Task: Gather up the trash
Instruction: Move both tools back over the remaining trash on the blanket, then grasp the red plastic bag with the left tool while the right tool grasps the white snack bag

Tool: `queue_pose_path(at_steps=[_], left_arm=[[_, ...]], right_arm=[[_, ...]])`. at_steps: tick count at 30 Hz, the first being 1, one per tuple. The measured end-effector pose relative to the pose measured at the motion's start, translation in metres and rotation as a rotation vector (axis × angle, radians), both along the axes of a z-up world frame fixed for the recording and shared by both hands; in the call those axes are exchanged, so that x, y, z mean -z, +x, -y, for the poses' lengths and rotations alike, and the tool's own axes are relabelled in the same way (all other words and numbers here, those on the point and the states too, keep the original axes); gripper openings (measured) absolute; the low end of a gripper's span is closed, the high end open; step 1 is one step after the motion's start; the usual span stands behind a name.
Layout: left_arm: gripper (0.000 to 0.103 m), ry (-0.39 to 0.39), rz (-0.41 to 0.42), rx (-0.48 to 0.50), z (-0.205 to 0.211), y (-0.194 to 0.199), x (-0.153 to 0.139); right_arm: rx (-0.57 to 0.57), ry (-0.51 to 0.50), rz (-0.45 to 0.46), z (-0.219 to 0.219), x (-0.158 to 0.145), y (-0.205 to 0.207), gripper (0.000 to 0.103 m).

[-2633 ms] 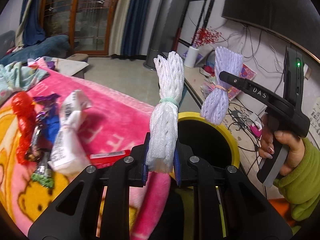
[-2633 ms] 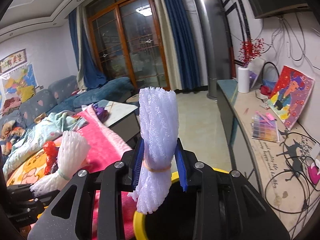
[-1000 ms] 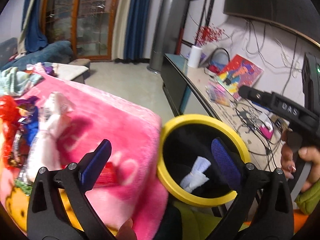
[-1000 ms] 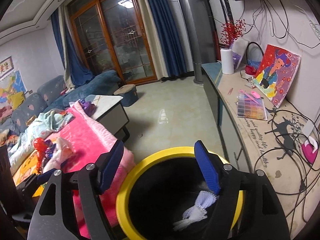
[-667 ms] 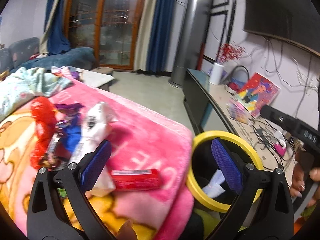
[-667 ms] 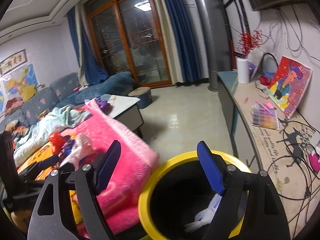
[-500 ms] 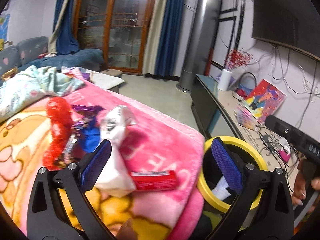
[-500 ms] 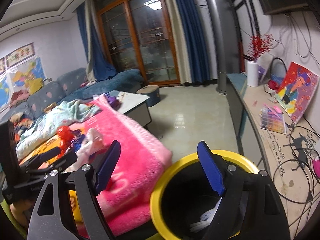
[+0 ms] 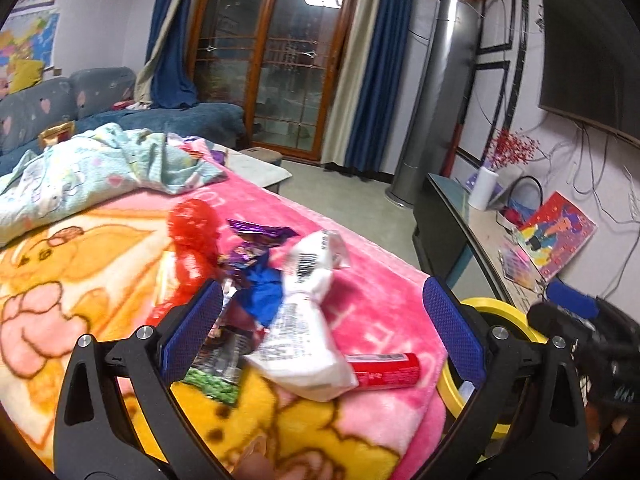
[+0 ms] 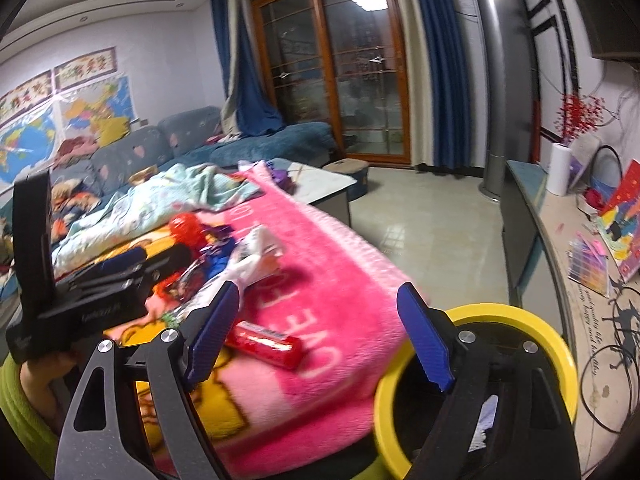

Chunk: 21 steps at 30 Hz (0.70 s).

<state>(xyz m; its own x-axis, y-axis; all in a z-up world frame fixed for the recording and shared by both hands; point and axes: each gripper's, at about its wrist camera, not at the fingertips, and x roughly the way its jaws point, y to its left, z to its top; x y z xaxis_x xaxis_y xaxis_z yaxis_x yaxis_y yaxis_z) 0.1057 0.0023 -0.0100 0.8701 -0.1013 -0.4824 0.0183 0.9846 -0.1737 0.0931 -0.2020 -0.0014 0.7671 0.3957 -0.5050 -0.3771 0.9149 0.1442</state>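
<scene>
Left gripper (image 9: 322,326): black arms with blue ribbed pads, jaws spread wide and empty, framing the litter on a plush pink-and-yellow cartoon blanket (image 9: 360,276). Right gripper (image 10: 320,338): same build, jaws wide with nothing between the pads; they have just been opening further.

Trash, left wrist view: a crumpled white plastic wrapper (image 9: 306,316) with a barcode, knotted at its middle, lies at centre; a flat glossy red packet (image 9: 382,370) sits at its 4 o'clock, touching it; a red crinkled cellophane wrapper (image 9: 192,248) lies at 10 o'clock; purple foil wrappers (image 9: 250,248) and a blue wrapper (image 9: 260,290) lie bunched between the red cellophane and the white wrapper.

Yellow-rimmed round bin (image 10: 532,326), black inside, stands just beside the blanket's soft rounded edge, at 4 o'clock in the right wrist view; pale foam-net scrap (image 10: 486,420) shows inside it, partly hidden behind the gripper arm.

Edges and room: the pink blanket edge runs from 12 to 5 o'clock in the right wrist view; beyond it lies open, smooth tiled floor (image 10: 432,220). A long low counter (image 10: 560,240) strewn with cables and coloured papers borders the bin at 3 o'clock.

Room: pale green crumpled bedding (image 9: 92,168) at 10 o'clock, blue sofa (image 9: 100,100), wood-framed glass doors (image 9: 280,60) with blue curtains at 12 o'clock, a tall grey cylindrical unit (image 9: 440,100) at 1 o'clock
</scene>
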Motion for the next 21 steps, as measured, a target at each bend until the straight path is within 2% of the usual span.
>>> queue_pose_path(at_steps=[11, 21], left_arm=[[0.092, -0.039, -0.021, -0.121, -0.051, 0.002, 0.005], [0.092, -0.069, -0.074, -0.192, -0.098, 0.004, 0.024]], right_arm=[[-0.112, -0.044, -0.013, -0.052, 0.011, -0.001, 0.08], [-0.173, -0.069, -0.078, -0.093, 0.032, 0.016, 0.08]])
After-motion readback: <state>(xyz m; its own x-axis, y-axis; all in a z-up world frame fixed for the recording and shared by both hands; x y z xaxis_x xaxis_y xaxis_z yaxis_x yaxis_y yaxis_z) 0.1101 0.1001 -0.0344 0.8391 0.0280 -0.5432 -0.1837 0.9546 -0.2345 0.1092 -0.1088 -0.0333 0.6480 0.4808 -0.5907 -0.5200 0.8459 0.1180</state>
